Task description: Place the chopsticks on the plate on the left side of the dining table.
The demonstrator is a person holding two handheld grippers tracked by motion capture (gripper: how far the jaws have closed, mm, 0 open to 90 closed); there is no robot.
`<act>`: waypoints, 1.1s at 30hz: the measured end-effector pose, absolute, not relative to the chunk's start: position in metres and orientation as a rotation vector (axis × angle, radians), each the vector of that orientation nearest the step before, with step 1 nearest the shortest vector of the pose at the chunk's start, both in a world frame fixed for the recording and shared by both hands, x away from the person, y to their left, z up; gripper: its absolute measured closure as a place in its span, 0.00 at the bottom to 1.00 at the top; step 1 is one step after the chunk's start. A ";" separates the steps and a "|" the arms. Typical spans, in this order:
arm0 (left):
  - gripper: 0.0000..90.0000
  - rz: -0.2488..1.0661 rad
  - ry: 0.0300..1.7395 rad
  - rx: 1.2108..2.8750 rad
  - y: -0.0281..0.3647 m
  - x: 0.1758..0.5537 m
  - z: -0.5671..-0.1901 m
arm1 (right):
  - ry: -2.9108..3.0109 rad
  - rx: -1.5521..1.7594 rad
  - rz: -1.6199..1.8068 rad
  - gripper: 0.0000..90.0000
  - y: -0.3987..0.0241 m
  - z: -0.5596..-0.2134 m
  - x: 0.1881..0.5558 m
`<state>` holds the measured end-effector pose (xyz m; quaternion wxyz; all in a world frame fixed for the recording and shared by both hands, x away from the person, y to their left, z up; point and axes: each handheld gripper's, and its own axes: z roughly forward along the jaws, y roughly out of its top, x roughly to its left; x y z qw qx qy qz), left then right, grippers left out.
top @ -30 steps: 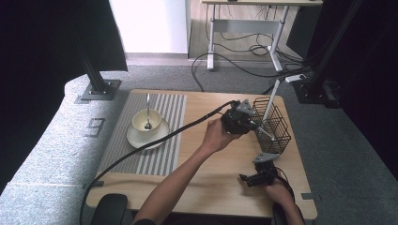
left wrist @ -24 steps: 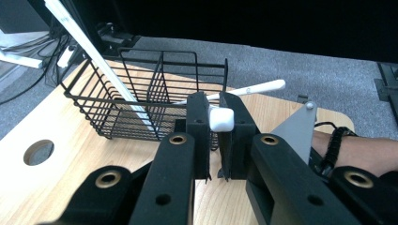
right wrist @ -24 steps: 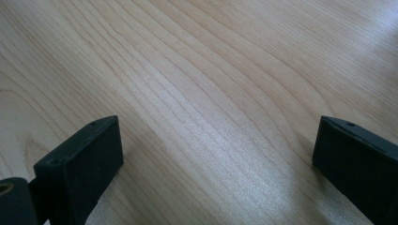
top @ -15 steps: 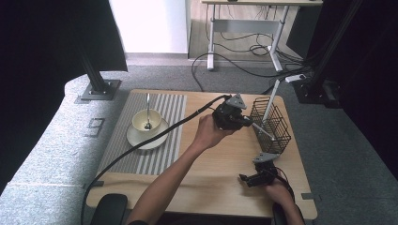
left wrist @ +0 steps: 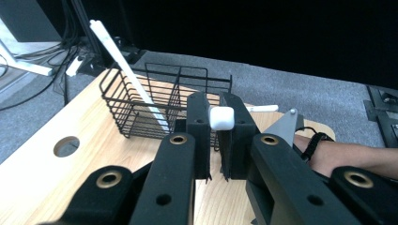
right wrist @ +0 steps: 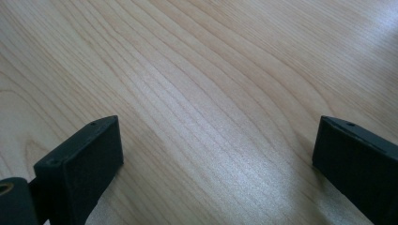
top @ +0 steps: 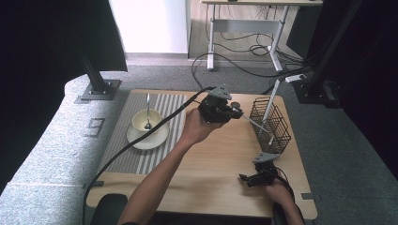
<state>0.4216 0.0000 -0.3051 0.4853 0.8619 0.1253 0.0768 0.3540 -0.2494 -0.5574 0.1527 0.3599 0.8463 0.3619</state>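
Left gripper (left wrist: pixel 215 136) fingers pinching white utensil (left wrist: pixel 221 118) by basket (left wrist: pixel 141 101); right gripper (right wrist: pixel 216 159) fingers spread over table (right wrist: pixel 197 84)

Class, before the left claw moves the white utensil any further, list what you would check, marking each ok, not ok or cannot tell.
1. Left claw shut on the white utensil: ok.
2. Utensil's far end clear of the wire basket: not ok, it reaches inside.
3. Second utensil apart from the held one: cannot tell.
4. Right claw open and empty: ok.
5. Bowl away from the forearm: ok.
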 end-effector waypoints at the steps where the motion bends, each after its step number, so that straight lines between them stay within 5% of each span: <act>1: 0.93 0.187 0.305 2.098 0.000 0.422 -0.305 | 2.428 1.032 1.038 0.02 -0.249 -0.557 0.354; 33: 0.93 0.182 0.421 2.114 0.076 0.416 -0.328 | 2.443 1.018 1.036 0.00 -0.249 -0.558 0.354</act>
